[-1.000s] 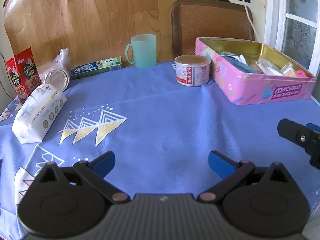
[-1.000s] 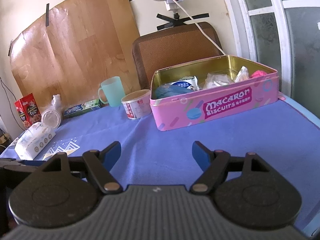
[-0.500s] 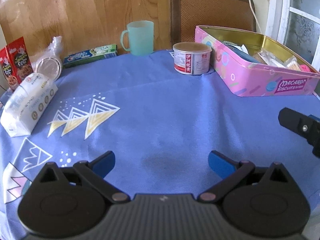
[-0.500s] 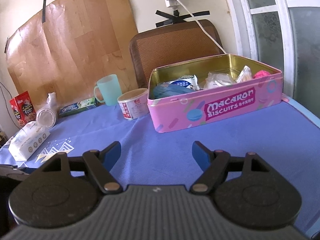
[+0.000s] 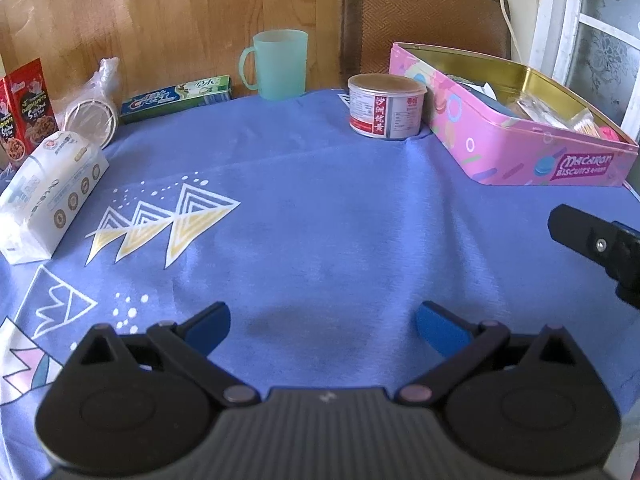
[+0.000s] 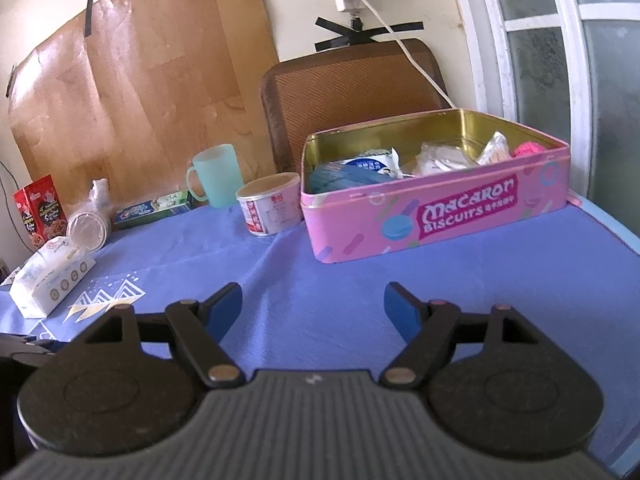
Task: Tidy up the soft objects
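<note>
The tissue pack (image 5: 50, 196) lies at the cloth's (image 5: 320, 216) left edge, well apart from the pink tin (image 6: 436, 216), in which packets (image 6: 440, 158) are seen. A can (image 5: 385, 106) stands just beside the tin. The left gripper (image 5: 322, 326) and right gripper (image 6: 313, 306) are held spread and empty over the cloth.

Mint green mug (image 5: 279, 65), toothpaste box (image 5: 176, 99), labelled round can (image 5: 385, 106), red cookie box (image 5: 25, 110), brown chair back (image 6: 352, 92)
</note>
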Motion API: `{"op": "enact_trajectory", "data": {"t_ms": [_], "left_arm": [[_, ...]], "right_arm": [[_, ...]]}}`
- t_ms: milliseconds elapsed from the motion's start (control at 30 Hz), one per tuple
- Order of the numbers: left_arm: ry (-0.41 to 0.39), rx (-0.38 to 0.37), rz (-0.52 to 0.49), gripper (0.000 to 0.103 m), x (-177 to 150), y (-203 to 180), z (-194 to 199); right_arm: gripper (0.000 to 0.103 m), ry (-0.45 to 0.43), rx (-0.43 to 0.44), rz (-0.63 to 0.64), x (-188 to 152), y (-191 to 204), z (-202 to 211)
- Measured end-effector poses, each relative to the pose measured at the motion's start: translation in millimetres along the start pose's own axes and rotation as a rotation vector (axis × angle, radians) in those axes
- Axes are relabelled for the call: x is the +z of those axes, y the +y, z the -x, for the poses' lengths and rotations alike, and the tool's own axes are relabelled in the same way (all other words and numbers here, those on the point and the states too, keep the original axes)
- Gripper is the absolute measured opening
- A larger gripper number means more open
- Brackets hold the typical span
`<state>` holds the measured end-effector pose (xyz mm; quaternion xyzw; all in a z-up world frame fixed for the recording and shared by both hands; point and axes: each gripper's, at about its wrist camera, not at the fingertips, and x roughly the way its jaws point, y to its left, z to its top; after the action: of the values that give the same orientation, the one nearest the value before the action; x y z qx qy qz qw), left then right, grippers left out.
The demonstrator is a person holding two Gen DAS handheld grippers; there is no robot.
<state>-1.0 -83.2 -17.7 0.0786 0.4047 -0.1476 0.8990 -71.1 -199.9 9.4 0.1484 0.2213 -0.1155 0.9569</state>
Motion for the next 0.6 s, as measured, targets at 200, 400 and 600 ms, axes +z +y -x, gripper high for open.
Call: {"op": "enact_trajectory", "data": {"t_ms": [200, 400, 600], "left_arm": [[-0.007, 0.001, 0.007, 0.103, 0, 4, 1], [-0.011, 0.001, 0.012, 0.103, -2, 7, 3], [-0.015, -0.006, 0.010, 0.103, -1, 8, 5]], "right_arm": [[0.080, -0.005, 0.001, 0.000, 2, 5, -1], [0.080, 0.009, 0.000, 0.003, -2, 10, -2], [0.080, 0.003, 0.002, 0.011, -1, 13, 2]]}}
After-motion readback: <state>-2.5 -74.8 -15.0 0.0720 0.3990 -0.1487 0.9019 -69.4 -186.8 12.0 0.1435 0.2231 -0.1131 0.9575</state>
